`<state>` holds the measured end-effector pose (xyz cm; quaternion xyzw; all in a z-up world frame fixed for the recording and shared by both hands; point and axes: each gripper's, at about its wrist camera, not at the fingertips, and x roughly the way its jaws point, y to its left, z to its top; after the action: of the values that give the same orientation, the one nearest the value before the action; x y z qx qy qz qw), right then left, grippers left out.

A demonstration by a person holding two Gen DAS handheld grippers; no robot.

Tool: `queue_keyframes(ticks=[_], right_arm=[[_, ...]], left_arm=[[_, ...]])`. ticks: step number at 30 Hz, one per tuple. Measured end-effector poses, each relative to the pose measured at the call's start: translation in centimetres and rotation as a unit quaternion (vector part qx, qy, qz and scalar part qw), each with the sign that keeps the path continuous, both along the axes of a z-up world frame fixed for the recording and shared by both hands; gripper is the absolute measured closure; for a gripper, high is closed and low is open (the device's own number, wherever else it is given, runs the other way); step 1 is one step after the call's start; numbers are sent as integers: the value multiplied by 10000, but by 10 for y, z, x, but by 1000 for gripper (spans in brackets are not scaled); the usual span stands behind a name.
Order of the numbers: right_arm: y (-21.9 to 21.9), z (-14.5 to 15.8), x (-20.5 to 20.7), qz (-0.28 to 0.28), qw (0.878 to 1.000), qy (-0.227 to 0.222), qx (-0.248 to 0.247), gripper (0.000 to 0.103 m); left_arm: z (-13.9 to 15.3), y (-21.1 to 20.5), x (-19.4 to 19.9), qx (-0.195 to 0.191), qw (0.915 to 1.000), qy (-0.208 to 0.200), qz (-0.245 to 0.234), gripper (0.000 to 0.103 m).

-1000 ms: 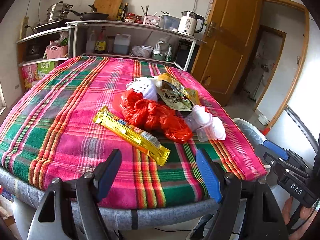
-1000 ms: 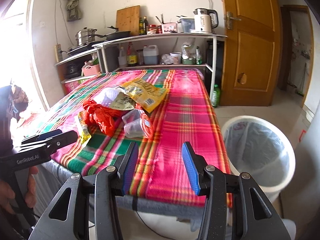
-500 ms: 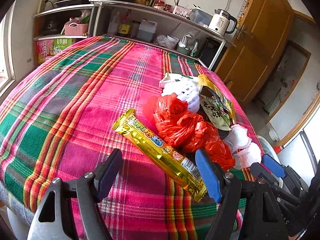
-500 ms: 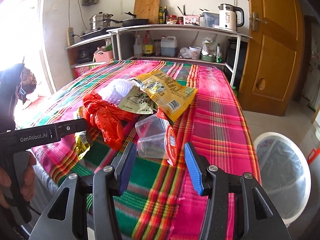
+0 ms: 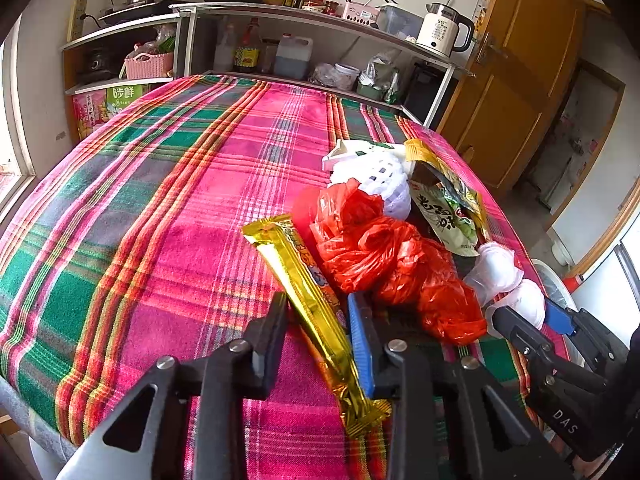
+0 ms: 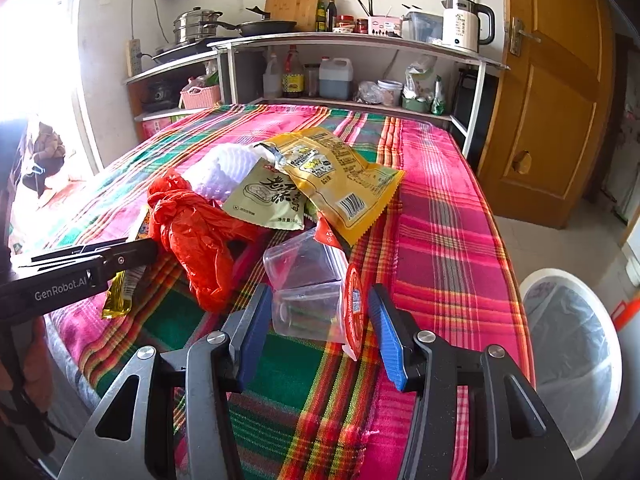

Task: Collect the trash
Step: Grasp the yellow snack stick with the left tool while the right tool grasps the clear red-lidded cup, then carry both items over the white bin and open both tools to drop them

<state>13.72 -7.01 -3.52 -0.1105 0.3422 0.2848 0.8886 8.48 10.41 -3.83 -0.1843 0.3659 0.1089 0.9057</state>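
A trash pile lies on the plaid tablecloth [image 5: 160, 216]. My left gripper [image 5: 318, 320] is closing its jaws, and its pads pinch the long yellow wrapper [image 5: 296, 272], which stands on edge between them. Beside it lie a crumpled red plastic bag [image 5: 380, 252], a white foam net [image 5: 380, 176] and a green snack packet [image 5: 444, 216]. My right gripper [image 6: 320, 320] straddles a clear plastic cup [image 6: 308, 300] with a red lid. Its jaws are closing, but a gap shows on both sides of the cup. A yellow snack bag [image 6: 340, 176] lies behind the cup.
A white bin with a liner [image 6: 568, 360] stands on the floor off the table's right edge. Kitchen shelves [image 6: 360, 44] with bottles, pans and a kettle line the far wall. A wooden door [image 6: 552, 92] is at the right. The left gripper's body [image 6: 80, 276] reaches in at the table's left.
Both grippers moved forward over the table to the pile. The left jaws closed in on the yellow wrapper, which tipped onto its edge. The right gripper now straddles the clear cup.
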Motion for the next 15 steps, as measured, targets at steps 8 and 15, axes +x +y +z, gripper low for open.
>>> queue_keyframes(ticks=[8, 15], right_arm=[[-10, 2, -5, -8, 9998, 69, 182, 61], [-23, 11, -15, -54, 9994, 35, 339, 61]], left_arm=[[0, -2, -8, -14, 10000, -54, -33, 87], [7, -6, -22, 22, 9999, -153, -55, 90]])
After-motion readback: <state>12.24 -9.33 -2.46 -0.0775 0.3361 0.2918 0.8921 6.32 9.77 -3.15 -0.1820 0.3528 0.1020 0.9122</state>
